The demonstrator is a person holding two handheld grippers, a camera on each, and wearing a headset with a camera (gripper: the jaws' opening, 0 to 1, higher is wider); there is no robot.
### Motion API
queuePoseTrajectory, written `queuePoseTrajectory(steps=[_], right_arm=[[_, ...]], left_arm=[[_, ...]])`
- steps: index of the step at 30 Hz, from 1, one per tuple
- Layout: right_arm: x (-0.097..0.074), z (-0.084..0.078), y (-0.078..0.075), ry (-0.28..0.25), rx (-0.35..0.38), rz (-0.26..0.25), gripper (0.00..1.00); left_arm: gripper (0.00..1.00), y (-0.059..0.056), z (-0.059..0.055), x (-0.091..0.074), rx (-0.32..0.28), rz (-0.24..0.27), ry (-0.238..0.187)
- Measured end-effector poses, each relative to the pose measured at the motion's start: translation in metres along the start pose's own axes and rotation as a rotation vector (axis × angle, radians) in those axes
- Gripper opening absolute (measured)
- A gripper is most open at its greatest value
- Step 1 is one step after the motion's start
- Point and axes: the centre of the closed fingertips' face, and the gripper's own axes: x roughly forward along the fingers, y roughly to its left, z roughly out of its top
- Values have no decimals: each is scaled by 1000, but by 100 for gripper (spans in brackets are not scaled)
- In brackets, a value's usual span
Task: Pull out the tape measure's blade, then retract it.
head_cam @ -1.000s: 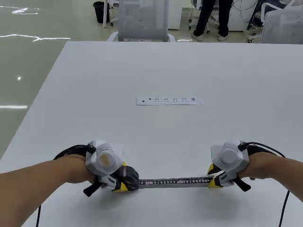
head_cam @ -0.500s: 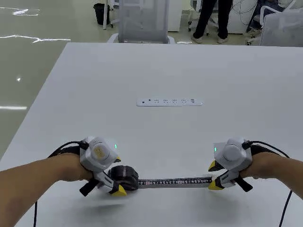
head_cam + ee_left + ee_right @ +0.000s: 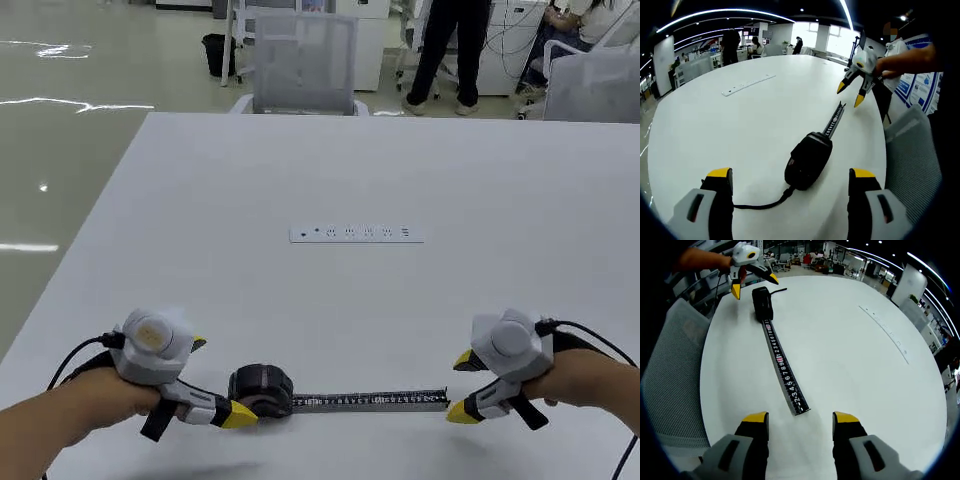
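Moved: both grippers have come off the tape measure (image 3: 300, 397) since half a second ago. The left gripper (image 3: 218, 378) has backed away leftward, and the right gripper (image 3: 460, 386) has let go of the blade's end.
Left jaws: spread wide and empty. In the left gripper view they stand either side of the case (image 3: 807, 160) without touching it.
Right jaws: apart, gripping nothing. In the right gripper view the blade's end lies just ahead of the gap between them.
Tape measure: it lies on the white bench (image 3: 350, 160) near the front edge, between the two grippers.
Blade: the blade (image 3: 782, 367) is pulled out and lies flat and straight, running from the case toward the right gripper.
Cord: a thin dark cord (image 3: 760, 205) trails from the case toward the left jaws, and I can't tell whether it touches one.
Hard to read: the blade's numbers are clear in the right gripper view but too small in the head view. The hook at its end is too small to make out.
Far side: a power strip (image 3: 355, 234) sits mid-bench, well apart. Beyond it are a chair (image 3: 300, 60) and a standing person (image 3: 440, 50), cut off at the top.
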Motion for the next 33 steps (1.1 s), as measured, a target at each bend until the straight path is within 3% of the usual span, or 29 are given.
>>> queuePoseTrajectory(steps=[3,5,7,9,11,13,17,19,21,24,26,28,29,33], right_arm=[[-4,-3,3,-29,67,-23,56],[-8,-2,6,-69,120,-35,59],[-14,-3,0,-93,139,-91,61],[-22,-2,-3,-153,190,-139,61],[-30,-7,-2,-178,257,-164,64],[-37,-13,3,-184,268,-184,66],[-51,-20,12,-218,304,-222,74],[-55,-25,15,-229,317,-238,76],[-65,-26,16,-280,367,-273,79],[-74,-33,20,-300,394,-294,85],[-82,-37,21,-322,406,-335,92],[-89,-37,23,-365,432,-360,96],[-92,-35,25,-387,421,-363,99],[-95,-49,38,-379,447,-370,100]], left_arm=[[99,-3,-4,-9,-11,32,-15],[99,1,-7,-14,-44,67,-36],[99,4,-9,-20,-43,105,-52],[99,3,-15,-26,-51,125,-57],[99,1,-15,-34,-98,148,-108],[99,1,-17,-42,-161,164,-148],[99,-7,-19,-57,-137,187,-173],[99,-8,-23,-60,-124,198,-166],[99,-8,-25,-67,-132,217,-183],[99,-9,-28,-74,-148,233,-199],[99,-10,-32,-80,-163,249,-214],[99,-12,-36,-87,-163,279,-224],[99,-14,-38,-90,-174,282,-230],[99,-16,-54,-104,-254,291,-272]])
